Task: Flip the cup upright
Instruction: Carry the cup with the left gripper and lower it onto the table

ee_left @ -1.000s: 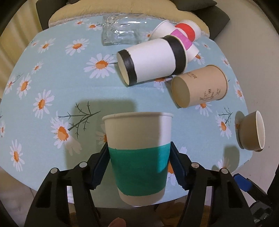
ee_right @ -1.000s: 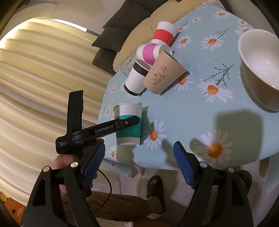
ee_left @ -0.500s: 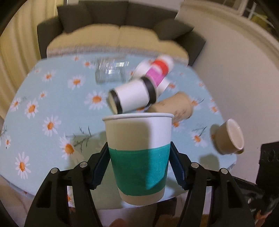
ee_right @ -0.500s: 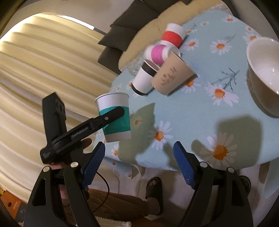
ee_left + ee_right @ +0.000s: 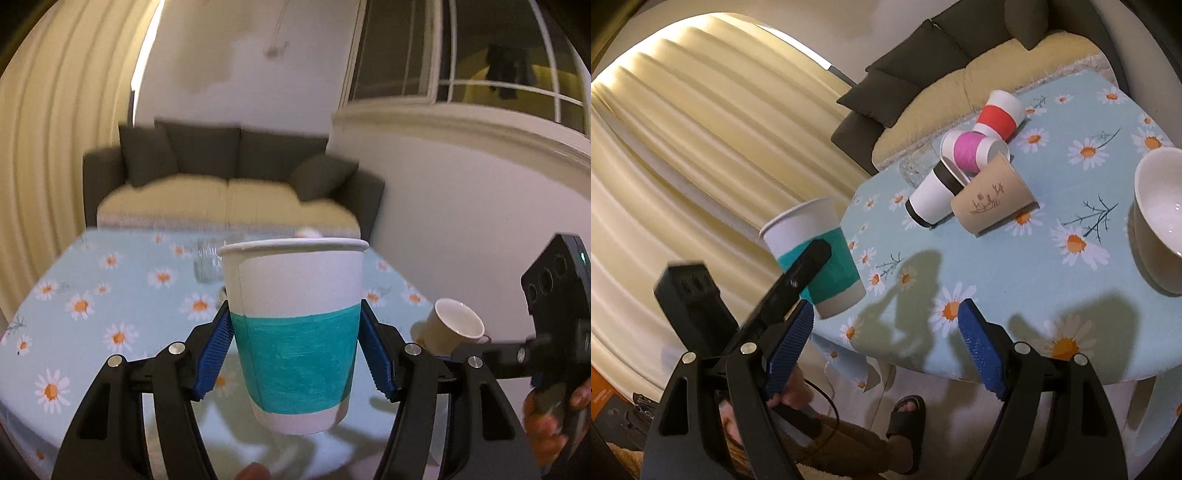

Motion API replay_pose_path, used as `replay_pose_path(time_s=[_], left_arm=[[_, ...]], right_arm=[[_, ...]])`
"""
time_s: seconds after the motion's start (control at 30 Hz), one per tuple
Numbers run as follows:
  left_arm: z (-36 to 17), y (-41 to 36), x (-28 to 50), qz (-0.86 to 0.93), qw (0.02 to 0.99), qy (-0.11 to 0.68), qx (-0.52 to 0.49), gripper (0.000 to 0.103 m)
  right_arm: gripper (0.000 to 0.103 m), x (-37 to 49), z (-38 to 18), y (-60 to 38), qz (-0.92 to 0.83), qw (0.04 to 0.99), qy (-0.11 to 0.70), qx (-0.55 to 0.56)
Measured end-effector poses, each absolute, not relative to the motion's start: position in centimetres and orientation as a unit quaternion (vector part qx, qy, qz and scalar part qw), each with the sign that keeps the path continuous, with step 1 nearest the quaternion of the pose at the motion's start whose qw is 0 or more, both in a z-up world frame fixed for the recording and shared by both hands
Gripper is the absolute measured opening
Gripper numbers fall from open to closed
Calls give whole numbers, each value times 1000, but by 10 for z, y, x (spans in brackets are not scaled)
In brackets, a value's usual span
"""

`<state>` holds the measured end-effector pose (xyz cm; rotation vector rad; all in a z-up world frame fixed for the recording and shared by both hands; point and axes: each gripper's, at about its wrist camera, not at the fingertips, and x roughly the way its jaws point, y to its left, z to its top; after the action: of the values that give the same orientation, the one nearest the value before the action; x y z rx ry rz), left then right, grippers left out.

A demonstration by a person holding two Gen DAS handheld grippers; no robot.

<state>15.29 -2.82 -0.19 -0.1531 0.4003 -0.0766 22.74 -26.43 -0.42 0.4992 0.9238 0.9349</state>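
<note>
Teal-banded cup (image 5: 295, 325) sits mouth-up, clamped in left tool (image 5: 295, 354); right tool (image 5: 884, 350) gapes empty.

Matt paper cup (image 5: 295, 325); ribbed blue tong pads (image 5: 212, 354).

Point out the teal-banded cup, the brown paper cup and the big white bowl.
teal-banded cup (image 5: 297, 354): left wrist view, on its teal band.
brown paper cup (image 5: 991, 197): right wrist view, on its printed side wall.
big white bowl (image 5: 1158, 206): right wrist view, on its inner wall.
</note>
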Motion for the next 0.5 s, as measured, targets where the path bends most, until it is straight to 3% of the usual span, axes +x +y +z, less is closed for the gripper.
replay_pose_path(time_s=[0.3, 0.5], left_arm=[[-43, -24, 140, 21, 987, 118, -107, 63], [-71, -44, 145, 81, 992, 86, -47, 63]], right_arm=[[80, 229, 4, -270, 432, 775, 389, 248], [80, 230, 3, -263, 432, 778, 390, 238]])
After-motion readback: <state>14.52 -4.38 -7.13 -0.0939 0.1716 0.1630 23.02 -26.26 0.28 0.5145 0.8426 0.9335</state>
